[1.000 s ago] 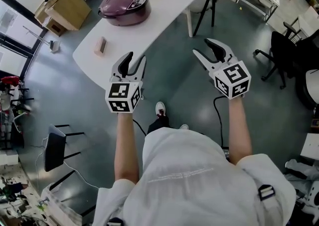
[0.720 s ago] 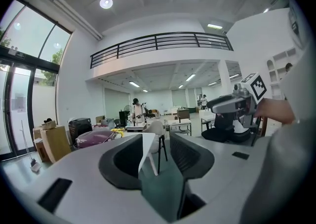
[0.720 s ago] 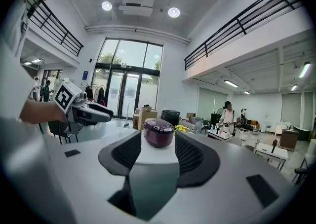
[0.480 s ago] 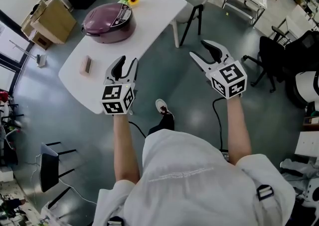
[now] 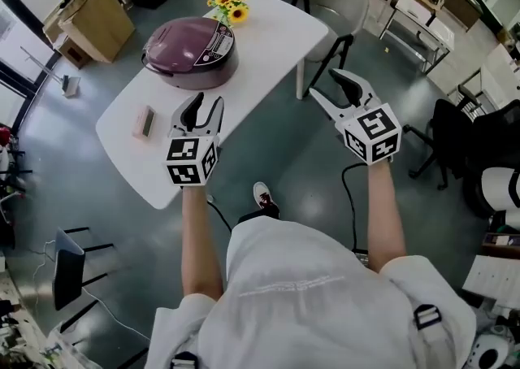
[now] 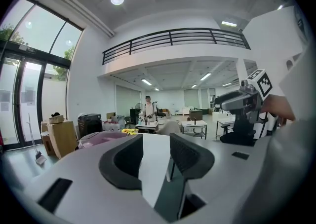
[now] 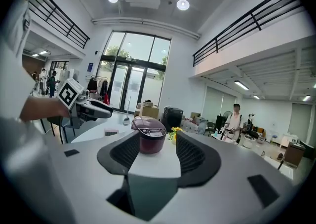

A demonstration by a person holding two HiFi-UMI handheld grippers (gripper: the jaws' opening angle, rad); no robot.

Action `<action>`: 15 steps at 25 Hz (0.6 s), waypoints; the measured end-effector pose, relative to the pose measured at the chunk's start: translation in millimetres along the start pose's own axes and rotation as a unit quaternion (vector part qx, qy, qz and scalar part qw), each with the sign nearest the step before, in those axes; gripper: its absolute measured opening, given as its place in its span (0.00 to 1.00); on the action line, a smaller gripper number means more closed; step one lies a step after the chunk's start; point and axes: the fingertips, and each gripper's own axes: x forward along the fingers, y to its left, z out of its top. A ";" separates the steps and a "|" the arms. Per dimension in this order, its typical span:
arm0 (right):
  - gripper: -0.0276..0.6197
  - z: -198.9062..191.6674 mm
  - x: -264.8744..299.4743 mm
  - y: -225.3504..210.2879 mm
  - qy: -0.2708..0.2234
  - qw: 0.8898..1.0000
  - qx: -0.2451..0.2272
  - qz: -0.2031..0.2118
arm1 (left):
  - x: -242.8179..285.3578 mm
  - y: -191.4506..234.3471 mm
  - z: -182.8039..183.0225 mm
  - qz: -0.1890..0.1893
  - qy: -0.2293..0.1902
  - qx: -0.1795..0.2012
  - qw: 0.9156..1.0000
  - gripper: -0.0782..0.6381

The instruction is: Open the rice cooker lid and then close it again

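The purple rice cooker (image 5: 191,52) stands on the white table (image 5: 268,18) with its lid down. My left gripper (image 5: 203,105) hovers over the table's near edge, short of the cooker, jaws apart and empty. My right gripper (image 5: 327,83) hangs over the floor, off the table's right edge, and its jaws are opening with nothing between them. In the right gripper view the cooker (image 7: 151,139) shows far off through the gap of that gripper (image 7: 158,139). In the left gripper view the cooker (image 6: 101,138) lies left of that gripper (image 6: 155,144).
Yellow sunflowers (image 5: 229,6) sit behind the cooker, and a small pinkish block (image 5: 146,122) lies near the table's left edge. A cardboard box (image 5: 96,22), chairs (image 5: 69,266) and a floor cable (image 5: 349,197) surround the table. A person (image 7: 236,119) stands far back.
Both grippers have moved forward toward the table, so the cooker now lies nearer to the left one. The right jaws stand a little wider.
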 end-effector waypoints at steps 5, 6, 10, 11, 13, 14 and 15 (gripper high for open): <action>0.44 -2.3 56.3 -2.5 0.021 0.999 -0.022 0.038 | 26.6 36.6 -15.6 0.021 0.016 -0.023 0.999 0.37; 0.44 -4.7 66.1 -3.2 0.027 0.998 -0.026 0.044 | 32.3 42.2 -19.4 0.022 0.019 -0.027 0.999 0.37; 0.45 -14.4 104.3 -8.4 0.054 0.996 -0.036 0.064 | 56.4 62.7 -34.4 0.025 0.034 -0.044 0.998 0.37; 0.45 -16.6 114.0 -9.5 0.061 0.995 -0.039 0.070 | 62.3 67.8 -38.4 0.026 0.037 -0.049 0.998 0.37; 0.46 -19.4 134.7 -10.7 0.072 0.993 -0.045 0.082 | 73.8 80.2 -44.8 0.030 0.044 -0.056 0.997 0.37; 0.46 -20.4 145.8 -11.2 0.077 0.992 -0.047 0.089 | 79.6 87.2 -46.9 0.032 0.046 -0.059 0.997 0.37; 0.46 -21.5 157.0 -11.7 0.082 0.991 -0.050 0.094 | 85.4 94.4 -48.6 0.035 0.048 -0.061 0.996 0.37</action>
